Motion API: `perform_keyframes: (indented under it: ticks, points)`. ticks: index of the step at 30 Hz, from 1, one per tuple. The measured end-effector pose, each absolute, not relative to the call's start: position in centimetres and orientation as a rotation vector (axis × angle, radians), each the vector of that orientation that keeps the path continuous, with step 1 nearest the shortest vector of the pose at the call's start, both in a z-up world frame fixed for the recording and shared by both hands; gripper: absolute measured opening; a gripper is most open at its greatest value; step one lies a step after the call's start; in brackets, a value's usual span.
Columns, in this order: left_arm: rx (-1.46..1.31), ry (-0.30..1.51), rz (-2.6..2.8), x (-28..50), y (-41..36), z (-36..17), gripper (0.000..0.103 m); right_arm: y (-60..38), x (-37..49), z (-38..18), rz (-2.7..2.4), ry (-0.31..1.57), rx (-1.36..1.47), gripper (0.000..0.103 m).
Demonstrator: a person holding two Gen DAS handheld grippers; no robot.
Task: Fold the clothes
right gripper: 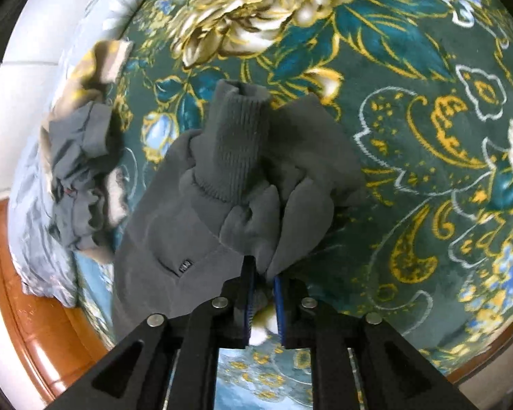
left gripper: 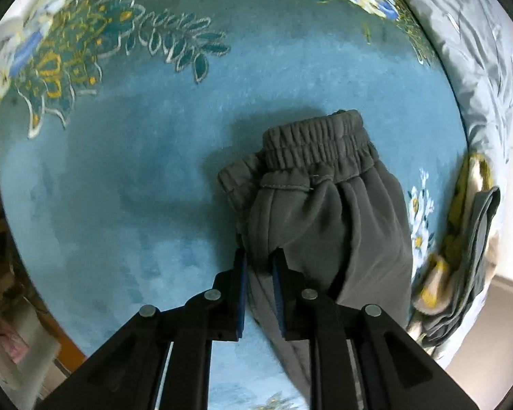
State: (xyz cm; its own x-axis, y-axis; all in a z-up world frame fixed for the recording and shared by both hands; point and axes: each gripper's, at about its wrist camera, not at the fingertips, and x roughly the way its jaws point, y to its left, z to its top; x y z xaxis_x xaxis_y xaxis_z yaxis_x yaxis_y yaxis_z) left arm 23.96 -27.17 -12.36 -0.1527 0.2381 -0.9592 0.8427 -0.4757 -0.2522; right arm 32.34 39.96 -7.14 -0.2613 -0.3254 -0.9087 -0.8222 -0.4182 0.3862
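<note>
Grey elastic-waisted fleece trousers are pinched shut-tight by the left gripper and right gripper, lifted over the blue floral blanket for folding.

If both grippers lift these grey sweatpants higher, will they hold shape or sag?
Probably sag: the grey sweatpants already drape in soft folds from the left gripper. The ribbed cuff bunches limply ahead of the right gripper. The fleecy cloth looks unlikely to slip.

Both wrist views look steeply down, close over blanket; share grey trousers.
</note>
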Motion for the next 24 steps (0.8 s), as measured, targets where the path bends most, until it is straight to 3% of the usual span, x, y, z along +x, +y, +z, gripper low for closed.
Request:
perform_keyframes:
  ticks: [5,14,16,17,21,22,24]
  points:
    - [1.594,1.205,-1.653,24.3,-27.5,-9.7,0.02,41.8,34.3,-5.0,1.723,1.406,-1.522,0.042]
    - [1.849,0.979,-1.877,19.4,-16.3,-7.9,0.021,43.7,31.6,-5.1,1.783,1.513,-1.387,0.045]
    - [1.965,0.917,-1.91,18.4,-12.0,-8.2,0.022,44.0,30.8,-5.3,1.794,1.539,-1.365,0.029]
    - [2.022,0.872,-1.928,18.2,-10.0,-8.2,0.022,44.2,30.4,-5.4,1.799,1.551,-1.353,0.006]
    - [2.238,0.651,-1.998,17.7,-2.2,-8.5,0.027,45.2,30.6,-3.6,1.922,1.635,-1.22,0.006]
    - [2.277,0.613,-2.007,17.7,-0.7,-8.7,0.033,45.4,31.1,-2.5,1.98,1.663,-1.16,0.006]
    - [2.333,0.585,-2.008,18.2,1.5,-9.1,0.034,46.0,32.1,-2.2,2.011,1.678,-1.127,0.006]
